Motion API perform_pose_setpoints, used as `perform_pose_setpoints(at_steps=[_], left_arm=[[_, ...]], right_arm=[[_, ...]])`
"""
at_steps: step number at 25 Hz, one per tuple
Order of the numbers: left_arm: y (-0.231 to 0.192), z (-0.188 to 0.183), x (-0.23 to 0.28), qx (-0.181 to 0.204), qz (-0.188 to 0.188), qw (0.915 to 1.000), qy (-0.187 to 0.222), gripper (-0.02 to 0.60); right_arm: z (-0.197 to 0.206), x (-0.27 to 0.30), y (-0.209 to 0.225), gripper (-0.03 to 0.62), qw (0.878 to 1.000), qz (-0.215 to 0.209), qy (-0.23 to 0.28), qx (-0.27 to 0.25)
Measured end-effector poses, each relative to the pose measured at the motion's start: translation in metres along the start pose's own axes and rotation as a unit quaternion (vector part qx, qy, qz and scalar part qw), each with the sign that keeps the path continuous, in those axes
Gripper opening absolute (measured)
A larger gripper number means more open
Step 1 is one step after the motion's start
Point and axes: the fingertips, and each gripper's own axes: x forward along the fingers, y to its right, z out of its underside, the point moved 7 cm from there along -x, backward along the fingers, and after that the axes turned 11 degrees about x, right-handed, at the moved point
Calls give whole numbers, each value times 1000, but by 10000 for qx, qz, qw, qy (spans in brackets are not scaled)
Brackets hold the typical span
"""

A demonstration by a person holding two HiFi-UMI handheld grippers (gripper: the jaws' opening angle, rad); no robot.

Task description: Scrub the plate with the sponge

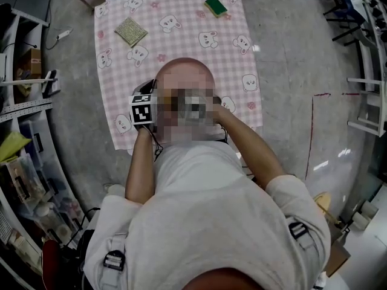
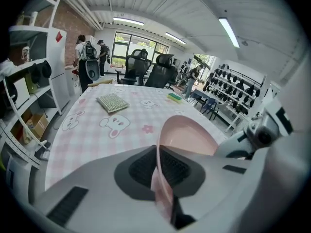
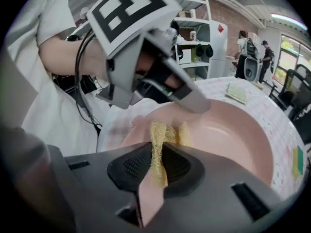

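Left jaws: the left gripper (image 2: 161, 172) is clamped on the rim of the pink plate (image 2: 188, 138). The rim stands on edge between the two pads, and the dish opens ahead and to the right of them.
Right jaws: the right gripper (image 3: 158, 165) is closed on a thin, fibrous yellow sponge (image 3: 157, 142). A pink strip shows just below it between the pads; I cannot tell whether that is part of the sponge.
Sponge tip: its free end reaches just ahead of the right jaws and touches the plate's inner wall near the rim.
Other gripper: the left jaw tips sit just beyond the sponge's end, on the same stretch of rim.
Plate's place: it appears to be held up close to the person, off the checked tablecloth (image 1: 181, 38).
Unused items: a green sponge (image 1: 215, 6) and a woven pad (image 1: 131, 31) lie well ahead of both jaws at the far end of the table.
Step in hand: scrubbing looks to be under way.
Doing it well: hold the left clamp firm so the plate cannot pivot. Lay the sponge flat instead of edge-on, then sweep it towards the centre and away from the left jaw tips.
Risk: the two grippers are close enough to knock together.
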Motion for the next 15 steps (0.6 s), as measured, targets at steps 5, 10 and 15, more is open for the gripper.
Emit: perform_pose_setpoints(at_steps=[5, 10, 15], left_arm=[[-2, -3, 1, -8, 23, 10000, -25, 28], [-5, 1, 3, -89, 83, 9999, -48, 27], [-6, 8, 4, -174, 79, 9998, -48, 25]], right_arm=[[21, 5, -21, 64, 9969, -263, -705, -218], [38, 1, -19, 64, 9951, -339, -929, 8], [59, -5, -11, 66, 9928, -168, -1178, 121]])
